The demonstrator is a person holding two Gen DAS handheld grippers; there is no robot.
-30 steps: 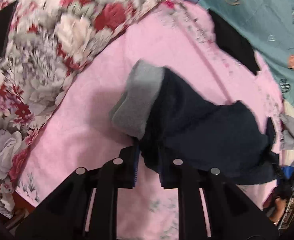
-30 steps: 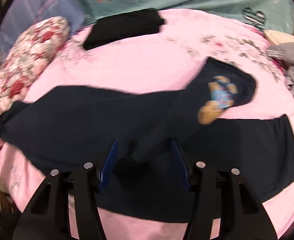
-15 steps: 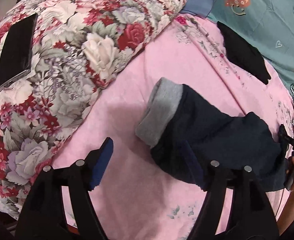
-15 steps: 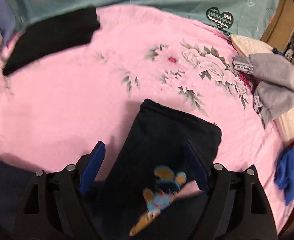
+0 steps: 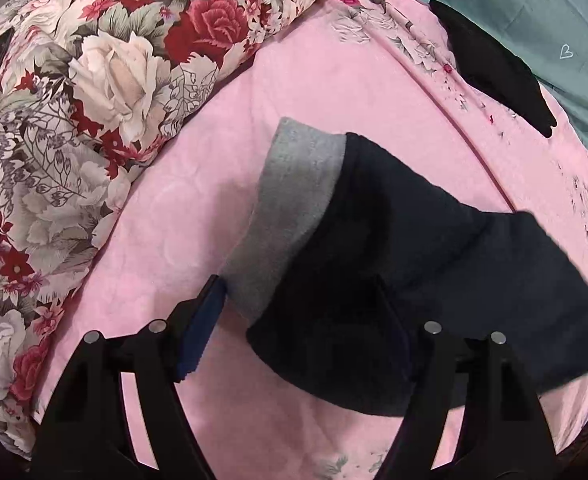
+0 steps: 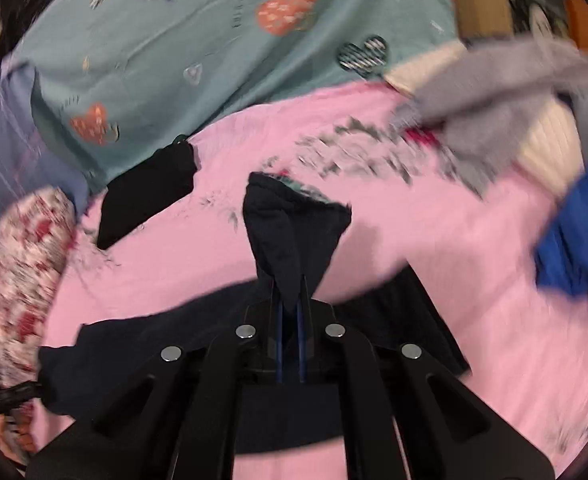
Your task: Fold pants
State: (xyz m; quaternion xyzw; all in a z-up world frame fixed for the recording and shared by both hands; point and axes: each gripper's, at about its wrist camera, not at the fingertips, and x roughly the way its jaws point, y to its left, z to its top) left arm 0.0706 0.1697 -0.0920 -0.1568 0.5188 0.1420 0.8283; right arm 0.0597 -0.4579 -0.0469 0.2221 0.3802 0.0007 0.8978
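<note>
We judge the pants [image 5: 434, 264] half folded; our right gripper [image 6: 290, 304] pinches a leg; left gripper [image 5: 302, 320] gapes empty.

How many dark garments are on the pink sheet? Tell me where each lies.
2. The navy pants lie in the middle; a black folded garment lies at the pink sheet's far edge by the teal bedding. Others may be hidden.
</note>
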